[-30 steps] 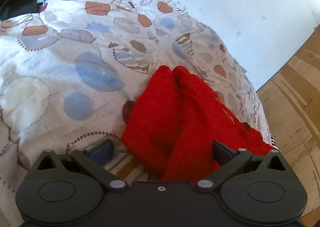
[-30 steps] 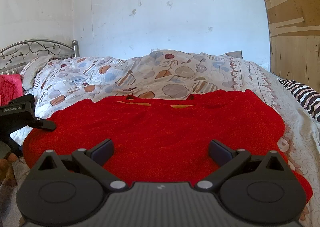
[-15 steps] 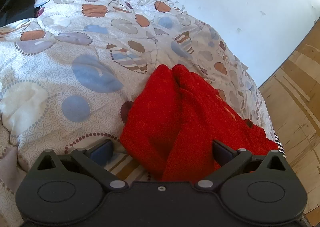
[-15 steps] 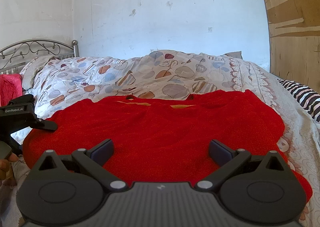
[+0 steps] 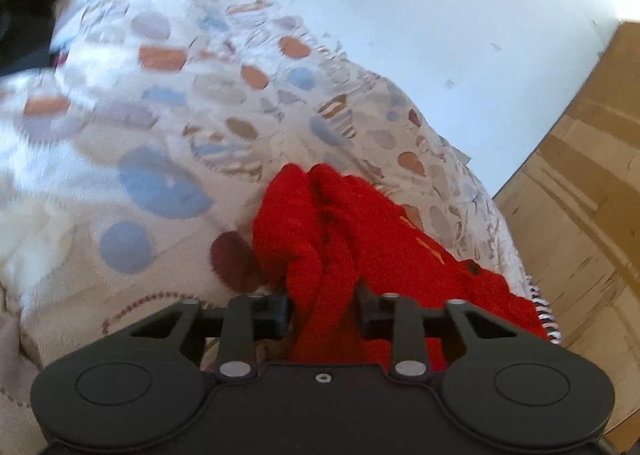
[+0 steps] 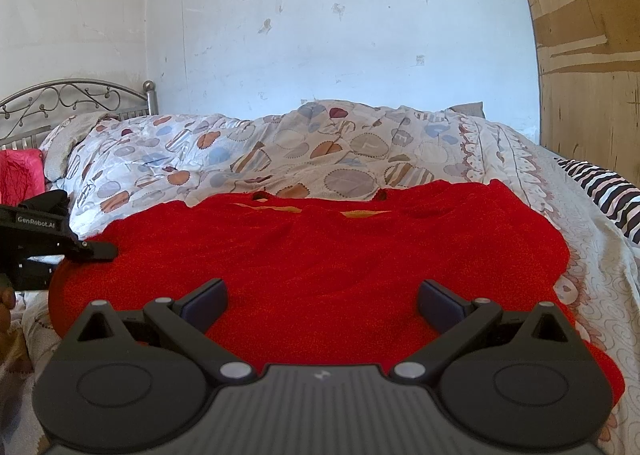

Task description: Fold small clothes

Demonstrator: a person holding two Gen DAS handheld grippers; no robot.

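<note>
A red knitted garment (image 6: 320,255) lies spread flat on the bed, neckline toward the far side. My right gripper (image 6: 322,297) hovers open over its near hem, nothing between the pads. In the left wrist view the garment's (image 5: 320,223) left edge is bunched into a fold. My left gripper (image 5: 324,309) has its jaws closing, and the pads pinch that fold from both sides. In the right wrist view the left gripper (image 6: 102,250) reaches in from the left onto the garment's left edge.
A patterned duvet (image 6: 328,151) is heaped behind the garment. A metal headboard (image 6: 60,103) and a pink cloth (image 6: 20,175) stand far left. Striped fabric (image 6: 608,191) lies at the right edge, below a wooden panel (image 6: 588,55). Dark clothing (image 5: 20,15) lies beyond the duvet.
The left jaws came together from wide open onto the red fold, and that gripper edged right onto the garment's edge. The right gripper stayed where it was.
</note>
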